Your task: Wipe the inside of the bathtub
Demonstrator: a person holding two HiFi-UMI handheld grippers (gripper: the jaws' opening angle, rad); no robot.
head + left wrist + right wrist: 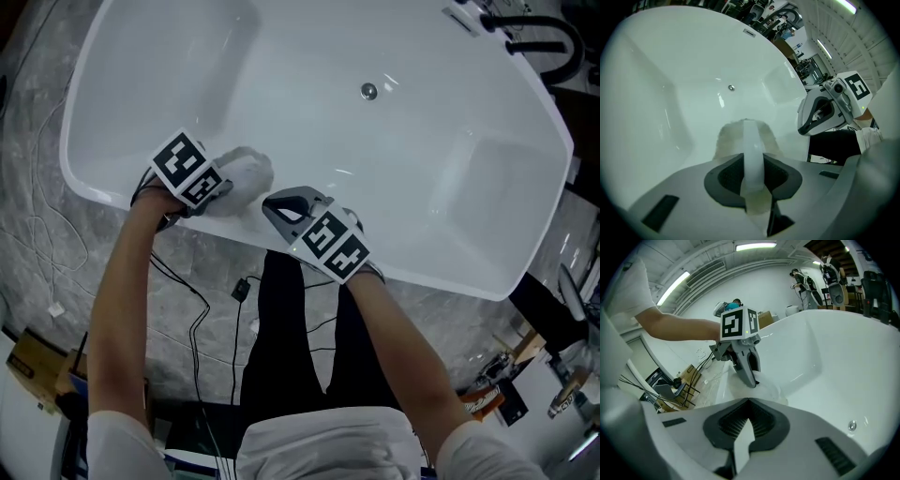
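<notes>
The white bathtub (141, 192) fills the head view, its drain (368, 91) at the far middle. My left gripper (223, 185) rests on the tub's near rim at the left, shut on a white fluffy cloth (247, 172) that lies against the inner wall. In the left gripper view the cloth (726, 138) bulges out past the closed jaws of the left gripper (749, 125). My right gripper (272, 202) hovers just right of the cloth over the same rim, shut with nothing in it. The right gripper view shows the left gripper (744, 363) pressing the cloth (766, 391).
A black faucet (536, 39) stands at the tub's far right corner. Cables (192, 314) trail over the grey marbled floor (37, 178) on the near side. A person's dark legs stand against the near rim. Boxes and clutter (37, 361) sit at the lower left.
</notes>
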